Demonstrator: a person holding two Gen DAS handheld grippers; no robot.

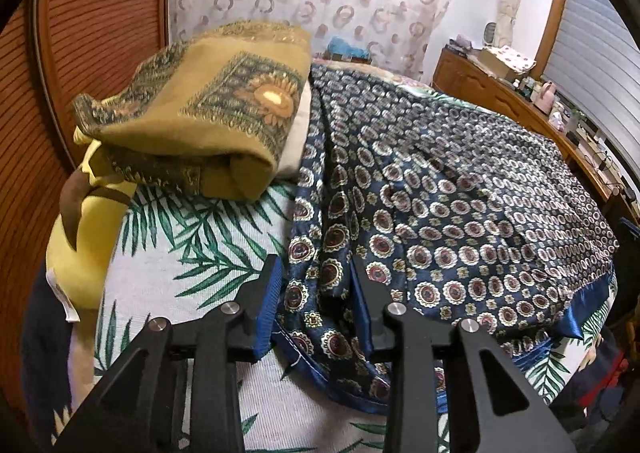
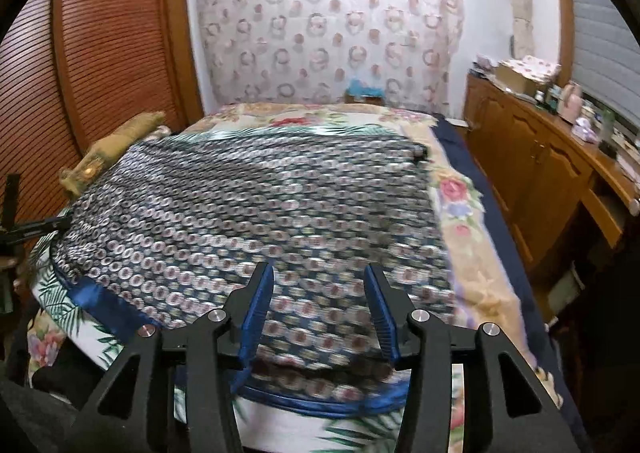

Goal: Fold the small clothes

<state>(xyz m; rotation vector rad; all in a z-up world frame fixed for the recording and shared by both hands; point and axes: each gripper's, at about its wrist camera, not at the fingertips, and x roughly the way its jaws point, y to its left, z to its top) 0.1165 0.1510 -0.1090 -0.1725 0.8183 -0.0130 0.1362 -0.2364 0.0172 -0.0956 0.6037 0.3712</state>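
A navy blue scarf [image 1: 440, 189] printed with rows of small round medallions and edged in shiny blue satin lies spread across a bed, filling the middle and right of the left wrist view and the centre of the right wrist view, where it is blurred. It appears doubled over at least once, with a satin edge along the lower part of both frames and loose pleats bunched at its left side, so the folding looks part done: it is still broad and would need further folds to become a small packet. At upper left of the left wrist view, a mustard scarf [image 1: 208, 113] with a sunflower motif already sits folded on top of a yellow garment [image 1: 92, 221], which suggests earlier pieces are finished. The left gripper [image 1: 316, 285], at the bottom centre of its view, has its blue-padded fingers partly spread, straddling the pleated edge of the navy scarf without visibly pinching it. The right gripper [image 2: 320, 293], bottom centre of its view, has its fingers spread wider, hovering over the cloth's near edge and gripping nothing. The bedspread [image 1: 192, 253] is white with green palm leaves, bordered with pink flowers. Behind the bed hangs a pale curtain [image 2: 328, 25] with ring patterns; a slatted wooden door [image 2: 100, 45] fills the left, and a cluttered wooden sideboard [image 2: 540, 157] runs along the right.
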